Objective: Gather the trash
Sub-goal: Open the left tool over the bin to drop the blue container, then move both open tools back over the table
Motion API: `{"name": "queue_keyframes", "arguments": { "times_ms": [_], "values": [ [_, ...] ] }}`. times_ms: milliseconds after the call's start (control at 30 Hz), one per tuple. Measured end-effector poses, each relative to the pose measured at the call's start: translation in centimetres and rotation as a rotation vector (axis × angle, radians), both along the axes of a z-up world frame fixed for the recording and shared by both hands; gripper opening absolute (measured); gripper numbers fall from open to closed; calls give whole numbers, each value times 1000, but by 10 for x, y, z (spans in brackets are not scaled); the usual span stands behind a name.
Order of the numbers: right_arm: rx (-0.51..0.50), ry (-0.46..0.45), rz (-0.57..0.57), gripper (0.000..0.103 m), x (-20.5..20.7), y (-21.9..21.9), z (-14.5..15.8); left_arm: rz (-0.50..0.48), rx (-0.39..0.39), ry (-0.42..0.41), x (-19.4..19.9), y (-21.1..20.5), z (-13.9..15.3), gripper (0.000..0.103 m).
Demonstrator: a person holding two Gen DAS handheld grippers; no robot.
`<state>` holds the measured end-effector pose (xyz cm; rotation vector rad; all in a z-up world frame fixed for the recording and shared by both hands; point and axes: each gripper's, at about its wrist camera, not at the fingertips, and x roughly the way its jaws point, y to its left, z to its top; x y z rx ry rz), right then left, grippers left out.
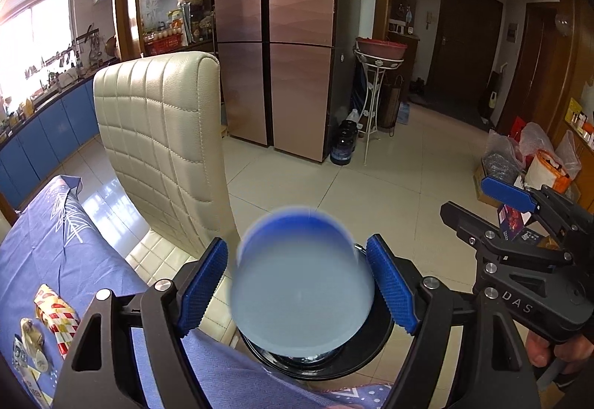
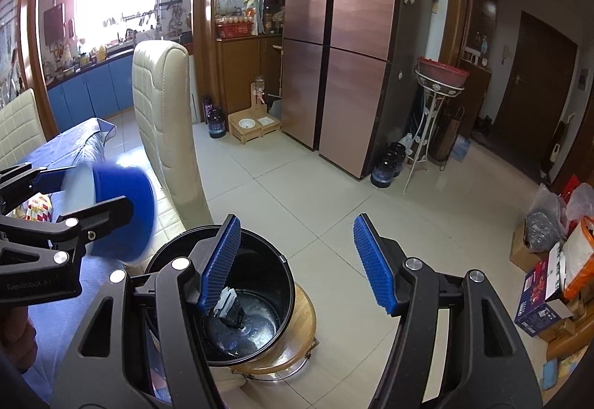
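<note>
Left gripper (image 1: pixel 297 243): jaws bracketing a blue-and-white bowl (image 1: pixel 300 297), rim facing away from the camera at 12 o'clock, base facing the lens. Bowl smearing with blur while the pads (image 1: pixel 204 286) stay sharp, thin gaps showing at both sides. Cannot tell whether clamping or letting it go loose.

Hanging the bowl directly over the black bin (image 1: pixel 378 338), bin rim peeking out below it from 4 to 7 o'clock. Judging a straight drop as landing inside, since bowl centre and bin mouth are lining up closely in the left view.

Right gripper (image 2: pixel 297 219): jaws standing released, gripping nothing. Pointing down past the bin (image 2: pixel 274 275), whose mouth is sitting at 7 o'clock of the jaw gap, partly behind the left pad. Seeing one crumpled piece of trash (image 2: pixel 228 305) already lying on the bin floor. Bin resting on a wooden stool (image 2: pixel 300 327), just beside the tabletop (image 1: pixel 74 253) edge and the chair (image 1: pixel 159 134).

Seeing the bowl at 9 o'clock in the right view, near the bin rim but up and to its left.

Still lying on the tabletop: wrappers (image 1: pixel 55 312) at 8 o'clock of the left jaws, nearer the left hand than the right. Expecting that hand to be fetching them next, swinging back toward 8 o'clock once clear of the bowl.
</note>
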<state>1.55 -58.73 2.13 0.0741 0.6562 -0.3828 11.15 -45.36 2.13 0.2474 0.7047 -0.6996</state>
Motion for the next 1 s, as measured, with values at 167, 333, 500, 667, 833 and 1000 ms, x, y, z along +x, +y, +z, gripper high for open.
{"name": "queue_keyframes", "arguments": {
  "times_ms": [167, 333, 500, 667, 833, 1000],
  "values": [
    [-3, 1, -2, 65, 1, 2, 1, -1, -24, 40, 3, 6, -1, 81],
    [1, 3, 14, 65, 0, 8, 0, 29, -23, 27, 4, 13, 1, 82],
    [4, 4, 45, 65, 1, 17, 1, 69, -21, 40, 5, 27, 0, 82],
    [4, 2, 94, 65, 9, 32, 2, 113, -13, 32, 4, 45, 1, 82],
    [1, 1, 157, 65, 20, 52, 4, 164, -12, 26, 5, 67, 3, 82],
    [2, -2, 209, 65, 27, 71, 5, 213, -11, 20, 3, 90, 5, 82]
  ]
}}
